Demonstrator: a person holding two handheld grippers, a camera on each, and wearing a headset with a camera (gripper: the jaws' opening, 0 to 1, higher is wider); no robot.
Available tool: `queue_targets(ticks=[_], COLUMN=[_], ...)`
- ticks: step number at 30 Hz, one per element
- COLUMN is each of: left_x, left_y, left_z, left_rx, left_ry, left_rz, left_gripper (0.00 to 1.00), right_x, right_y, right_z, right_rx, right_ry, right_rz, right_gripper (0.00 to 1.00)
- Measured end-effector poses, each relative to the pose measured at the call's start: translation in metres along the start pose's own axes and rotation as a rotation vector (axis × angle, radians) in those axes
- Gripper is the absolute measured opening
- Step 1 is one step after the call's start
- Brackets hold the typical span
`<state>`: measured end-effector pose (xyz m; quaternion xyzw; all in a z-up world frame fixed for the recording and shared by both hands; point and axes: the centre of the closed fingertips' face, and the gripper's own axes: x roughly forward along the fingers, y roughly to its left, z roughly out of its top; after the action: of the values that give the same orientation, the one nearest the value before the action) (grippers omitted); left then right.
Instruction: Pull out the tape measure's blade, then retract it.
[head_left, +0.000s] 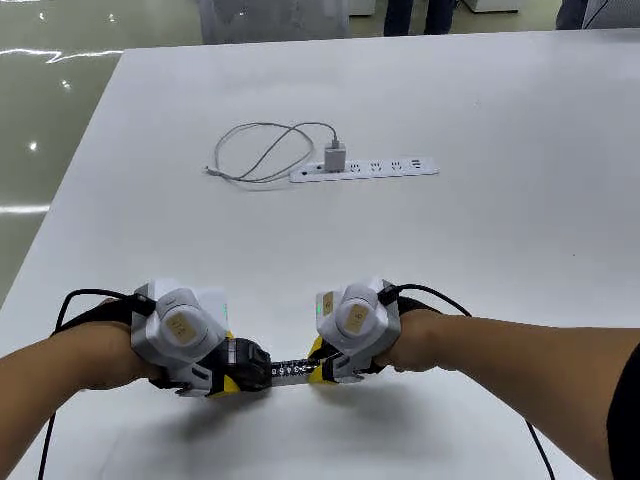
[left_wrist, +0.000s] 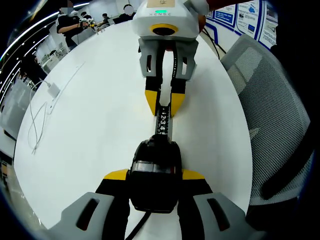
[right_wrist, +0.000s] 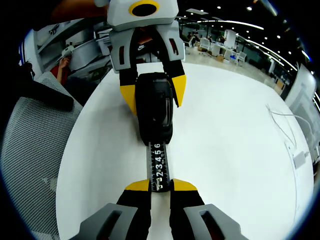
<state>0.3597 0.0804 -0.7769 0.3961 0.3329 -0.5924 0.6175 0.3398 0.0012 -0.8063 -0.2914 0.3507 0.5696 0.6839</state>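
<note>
- Progress: pull-out is started but not far. In the right gripper view the blade (right_wrist: 158, 162) shows marks 1 to 6 btwn the two grippers, a short, straight strip.
- Left to do, by my read: more draw if a longer pull is wanted, then the whole retract. No part of the retract is done yet.
- L gripper (left_wrist: 154, 176): jaws narrowed onto the case (left_wrist: 155, 167), one yellow tip on each side, holding it firm.
- R gripper (right_wrist: 160, 186): jaws nearly closed, pinching the blade's free end, w/ yellow tips on the blade edges approx at the 1-2 marks.
- Where: case + blade sit bottom centre of the head view, low over the table (head_left: 420, 250). Can't tell if the case touches it. Case is on the frame's left and the blade runs right.
- Case: black hard plastic, glossy and blocky w/ rounded corners. The left gripper view shows a shiny panel on its top face.
- Blade: thin, narrow, flat strip, w/ a dark face and pale numerals in the right gripper view.
- Gripper jaws: grey bodies, wedge-shaped yellow tips.
- Table: smooth matte white, curved edge.
- Upper centre of the head view: white power strip (head_left: 380, 168) w/ a charger (head_left: 334, 157) plugged in and a looped grey cable (head_left: 262, 150), well apart from the work.
- Grey mesh chair (left_wrist: 270, 115) at the right of the left gripper view, beside the table edge.
</note>
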Motion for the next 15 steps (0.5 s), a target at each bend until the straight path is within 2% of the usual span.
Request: queue_targets(ticks=[15], left_x=[-0.0006], left_y=[-0.0003], left_z=[0.0003], left_rx=[-0.006], left_ry=[-0.002], left_rz=[0.001], left_gripper=[0.32], right_x=[-0.0032], right_y=[-0.0012], right_z=[-0.0063], right_rx=[-0.009], right_ry=[0.012], right_rz=[0.008], right_gripper=[0.09])
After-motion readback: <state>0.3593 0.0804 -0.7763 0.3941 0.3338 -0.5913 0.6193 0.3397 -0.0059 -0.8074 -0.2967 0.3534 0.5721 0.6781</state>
